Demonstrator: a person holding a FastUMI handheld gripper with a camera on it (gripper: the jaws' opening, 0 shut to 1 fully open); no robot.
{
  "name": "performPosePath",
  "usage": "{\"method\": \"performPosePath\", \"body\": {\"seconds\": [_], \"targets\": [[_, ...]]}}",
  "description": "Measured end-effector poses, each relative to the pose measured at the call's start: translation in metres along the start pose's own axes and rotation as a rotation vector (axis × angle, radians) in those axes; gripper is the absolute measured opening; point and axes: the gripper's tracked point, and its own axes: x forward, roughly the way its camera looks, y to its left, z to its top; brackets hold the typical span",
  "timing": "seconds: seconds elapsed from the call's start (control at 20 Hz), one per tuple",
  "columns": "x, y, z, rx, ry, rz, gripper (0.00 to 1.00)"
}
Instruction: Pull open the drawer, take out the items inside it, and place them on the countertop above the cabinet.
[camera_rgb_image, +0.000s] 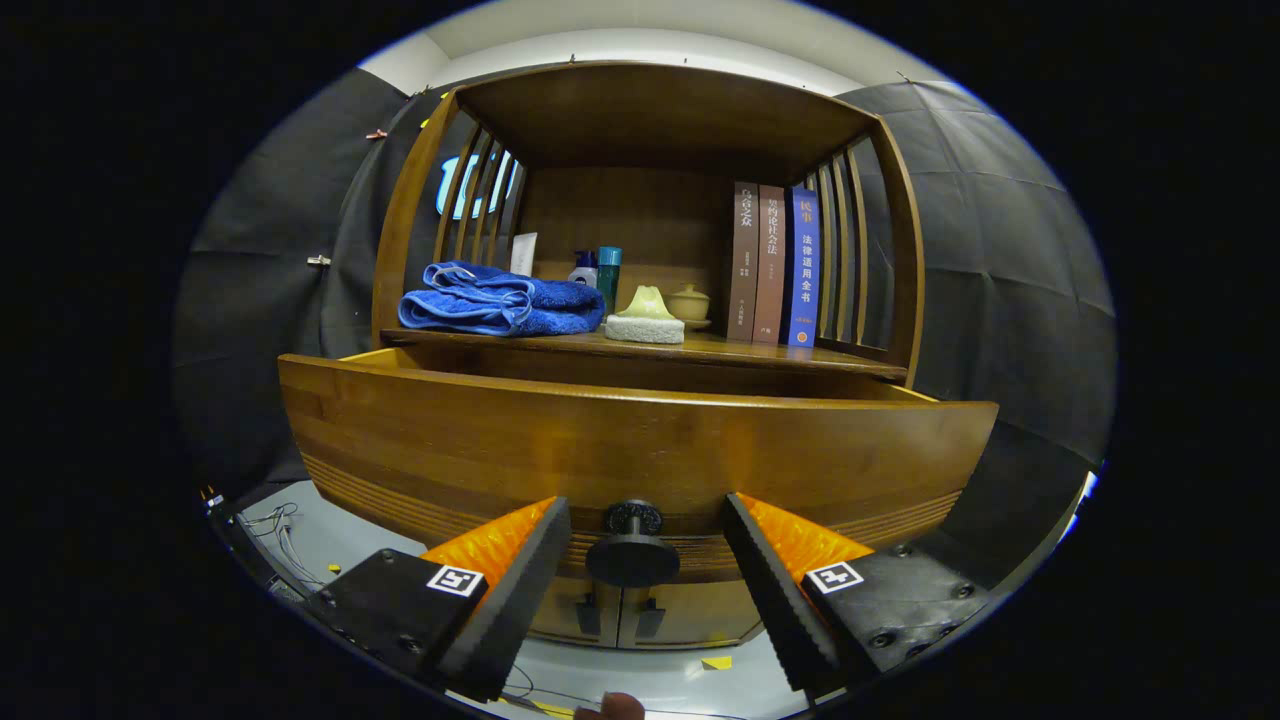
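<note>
You had the gripper (640, 560) low in front of the drawer (630, 450), with the jaws spread wide and holding nothing; the knob (632, 545) stood between them, touched by neither. The drawer was already pulled out under the worktop (700, 350), but its inside was hidden behind the front panel, so I could not tell which items lay there. The front was of smooth, varnished wood, curved, with fine grooves along the lower edge. The knob was dark, round and hard, on a short stem; I judged it stiff and easy to pinch from both sides. On the worktop lay a soft towel (500, 300), a sponge (645, 322), small bottles (600, 270), a cup (689, 303) and upright books (772, 265).
</note>
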Motion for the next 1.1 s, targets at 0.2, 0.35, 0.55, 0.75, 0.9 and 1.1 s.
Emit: {"method": "performPosePath", "body": {"seconds": [0.2,0.35,0.55,0.75,0.9,1.1], "targets": [[0.028,0.000,0.005,0.004,0.009,-0.001,1.00],[0.049,0.000,0.007,0.005,0.015,-0.001,1.00],[0.067,0.001,0.009,0.013,0.019,-0.001,1.00],[0.083,0.001,0.011,0.019,0.028,-0.001,1.00],[0.090,0.001,0.011,0.030,0.032,-0.001,1.00],[0.100,0.000,0.012,0.036,0.042,-0.008,1.00]]}}
